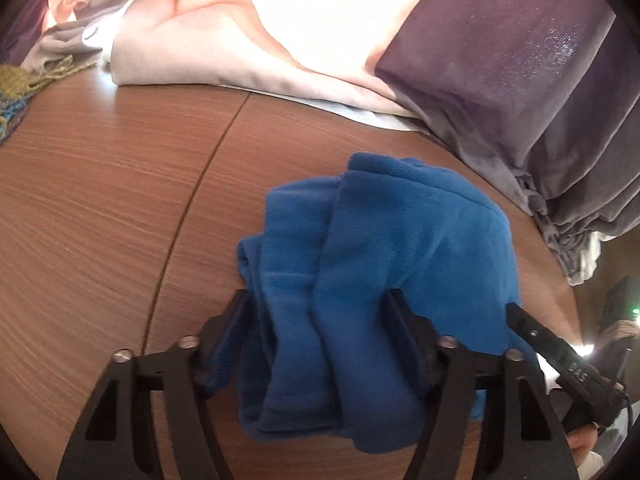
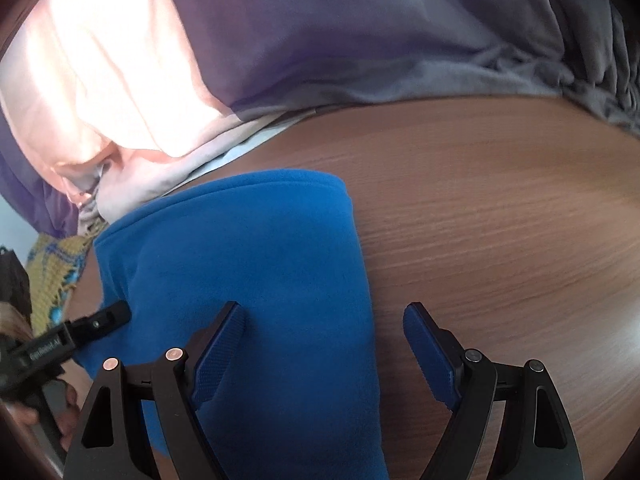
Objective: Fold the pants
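Left wrist view: the left gripper (image 1: 320,300) looks down on a bundle of blue fleece pants (image 1: 380,264) lying on a brown wood-grain table (image 1: 100,200). The pants sit bunched in several thick folds betw. the two black fingers, w/ one finger pressed to each side of the cloth, so the left gripper is clamped around the pants. Just right of the pants, a black fingertip of the right gripper (image 1: 516,312) touches their edge. Beyond the pants, at the table's far side, lie pale pink and beige cloths (image 1: 248,40), and to the right of those hangs a purple-grey curtain (image 1: 520,60). Far left of the pants, a yellow-green knitted item (image 1: 20,88) w/ a fringe rests at the table's edge. Right wrist view: the right gripper (image 2: 324,316) has its blue-padded fingers (image 2: 424,344) spread wide apart, gripping nothing; the left-hand pad rests on top of the pants (image 2: 260,260), the other over bare table (image 2: 500,220) just right of the pants. The pants here show as one smooth folded slab, rounded at the far end. Left of the pants, the tip of the left gripper (image 2: 112,314) touches the cloth.
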`<state>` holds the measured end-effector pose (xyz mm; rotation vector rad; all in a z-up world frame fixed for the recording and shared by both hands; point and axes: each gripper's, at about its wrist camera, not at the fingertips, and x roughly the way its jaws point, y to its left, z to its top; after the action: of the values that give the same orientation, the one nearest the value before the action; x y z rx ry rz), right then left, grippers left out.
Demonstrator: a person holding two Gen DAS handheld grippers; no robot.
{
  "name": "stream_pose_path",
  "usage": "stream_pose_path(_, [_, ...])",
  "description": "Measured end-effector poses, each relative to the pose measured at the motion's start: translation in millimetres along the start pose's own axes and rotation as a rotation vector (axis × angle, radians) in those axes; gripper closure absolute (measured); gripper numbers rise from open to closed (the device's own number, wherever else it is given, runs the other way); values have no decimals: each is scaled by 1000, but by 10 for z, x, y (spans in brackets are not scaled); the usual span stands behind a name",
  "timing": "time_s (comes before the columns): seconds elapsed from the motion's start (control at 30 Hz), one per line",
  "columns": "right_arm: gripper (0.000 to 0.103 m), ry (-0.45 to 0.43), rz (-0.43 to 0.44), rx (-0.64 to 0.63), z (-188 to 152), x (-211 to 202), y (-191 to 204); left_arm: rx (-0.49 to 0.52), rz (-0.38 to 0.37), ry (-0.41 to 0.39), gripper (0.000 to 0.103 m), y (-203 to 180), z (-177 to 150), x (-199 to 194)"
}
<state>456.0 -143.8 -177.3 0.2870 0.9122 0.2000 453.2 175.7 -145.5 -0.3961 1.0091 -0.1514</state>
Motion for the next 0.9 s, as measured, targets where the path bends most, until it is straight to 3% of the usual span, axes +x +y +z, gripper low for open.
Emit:
stream_pose_path(0.13, [23,10,15,4,4,35,-3,-7,-30,-13,57,3,-15,-32])
stream_pose_path(0.27, [52,21,79,-3,7,23,34,-14,-57,-44,66,13,-50,-102])
stream_pose_path(0.43, [73,-3,50,-69,15,-75,144,-30,-75,-65,72,30,-90,-174])
stream_pose_path(0.9, [79,-52,60,-65,-278,-683,134,27,-95,-108,76,-218,-525,-659])
